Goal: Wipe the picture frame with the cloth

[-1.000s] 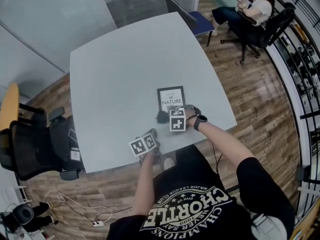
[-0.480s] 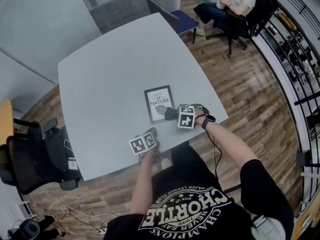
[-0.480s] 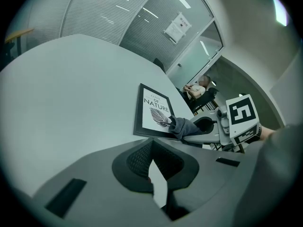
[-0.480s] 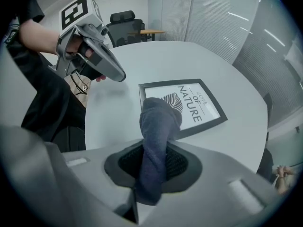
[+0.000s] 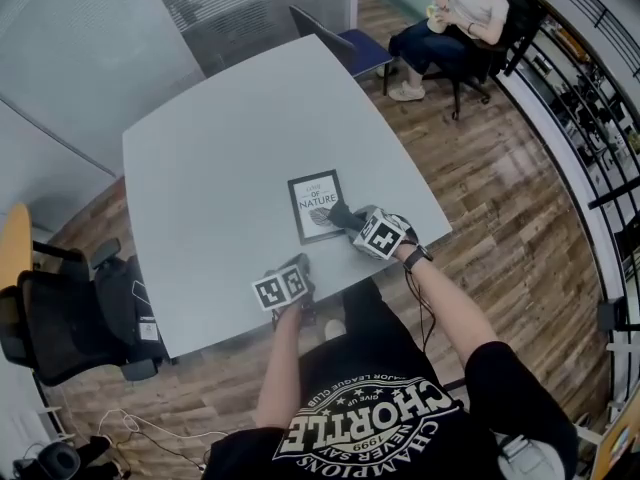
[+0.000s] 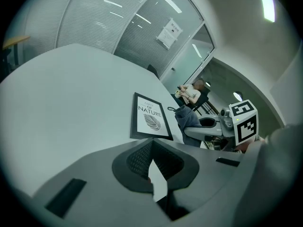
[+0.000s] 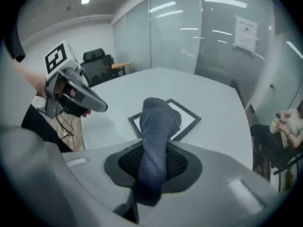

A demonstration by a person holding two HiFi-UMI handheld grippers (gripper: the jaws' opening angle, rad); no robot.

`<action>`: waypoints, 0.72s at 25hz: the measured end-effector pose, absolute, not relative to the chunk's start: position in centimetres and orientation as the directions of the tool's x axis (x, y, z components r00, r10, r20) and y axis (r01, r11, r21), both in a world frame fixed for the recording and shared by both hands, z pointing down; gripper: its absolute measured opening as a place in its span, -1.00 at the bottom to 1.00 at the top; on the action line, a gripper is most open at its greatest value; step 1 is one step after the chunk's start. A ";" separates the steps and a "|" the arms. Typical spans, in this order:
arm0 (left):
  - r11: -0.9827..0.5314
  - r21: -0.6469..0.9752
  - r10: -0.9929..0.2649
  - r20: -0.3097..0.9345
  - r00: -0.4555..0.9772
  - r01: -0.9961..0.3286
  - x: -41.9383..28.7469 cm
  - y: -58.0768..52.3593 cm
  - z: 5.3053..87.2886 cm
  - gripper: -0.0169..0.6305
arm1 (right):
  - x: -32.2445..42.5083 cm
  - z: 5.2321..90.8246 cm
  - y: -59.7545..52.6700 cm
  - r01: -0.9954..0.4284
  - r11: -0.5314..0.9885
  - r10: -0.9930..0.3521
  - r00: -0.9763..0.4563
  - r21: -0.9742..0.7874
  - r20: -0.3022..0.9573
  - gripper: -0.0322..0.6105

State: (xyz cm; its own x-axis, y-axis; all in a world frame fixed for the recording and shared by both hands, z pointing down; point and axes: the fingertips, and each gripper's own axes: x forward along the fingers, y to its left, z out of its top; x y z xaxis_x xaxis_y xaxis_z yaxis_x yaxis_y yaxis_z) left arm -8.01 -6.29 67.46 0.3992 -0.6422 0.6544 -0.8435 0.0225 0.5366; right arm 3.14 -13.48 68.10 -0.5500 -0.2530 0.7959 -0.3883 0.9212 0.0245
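Observation:
The picture frame [image 5: 314,200], black-edged with a white leaf print, lies flat on the grey table [image 5: 220,138]. My right gripper [image 5: 345,220] is shut on a dark blue cloth [image 5: 337,214], which rests at the frame's lower right corner. In the right gripper view the cloth [image 7: 156,126] hangs forward from the jaws over the frame [image 7: 187,119]. My left gripper [image 5: 302,266] sits near the table's front edge, short of the frame, shut with nothing in it. In the left gripper view the frame [image 6: 150,117] lies ahead, with the cloth [image 6: 188,119] to its right.
A black office chair [image 5: 60,313] stands left of the table and a blue chair [image 5: 355,43] at its far side. A person [image 5: 455,13] sits at the back right. The table's front edge [image 5: 300,313] is close to my body. Wooden floor surrounds the table.
The right gripper has carried the cloth from below the frame onto its lower edge, then rightward to the lower right corner. The left gripper has stayed in place.

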 end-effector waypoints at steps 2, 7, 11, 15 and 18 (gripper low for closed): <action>-0.010 0.535 -0.677 0.618 0.399 -0.845 -8.4 -6.4 65.8 -0.96 | 2.4 65.8 -12.9 -0.478 0.878 -0.319 -0.612 -0.017 0.723 -0.66; -0.128 0.500 -0.788 0.473 0.394 -0.856 -8.5 -6.7 58.9 -0.96 | 2.4 59.4 -10.8 -0.613 0.789 -0.494 -0.676 -0.044 0.547 -0.67; -0.219 0.383 -0.871 0.338 0.357 -0.897 -9.1 -6.5 52.3 -0.96 | 3.6 53.5 -9.2 -0.702 0.710 -0.632 -0.665 -0.047 0.398 -0.67; -0.266 0.209 -0.923 0.225 0.311 -0.941 -9.6 -5.4 47.3 -0.96 | 5.3 48.1 -7.5 -0.771 0.637 -0.744 -0.616 -0.004 0.260 -0.67; -0.291 0.154 -0.938 0.149 0.314 -0.944 -9.0 -4.3 44.4 -0.96 | 7.1 44.5 -6.3 -0.814 0.578 -0.809 -0.562 0.054 0.172 -0.67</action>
State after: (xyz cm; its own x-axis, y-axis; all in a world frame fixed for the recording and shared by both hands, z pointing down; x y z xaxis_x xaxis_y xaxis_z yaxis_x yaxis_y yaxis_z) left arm -9.02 -4.34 44.44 0.3138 -0.9378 0.1488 -0.9440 -0.2914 0.1544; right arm 7.06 -6.26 44.51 -0.5625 -0.8086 0.1724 -0.8143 0.5779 0.0537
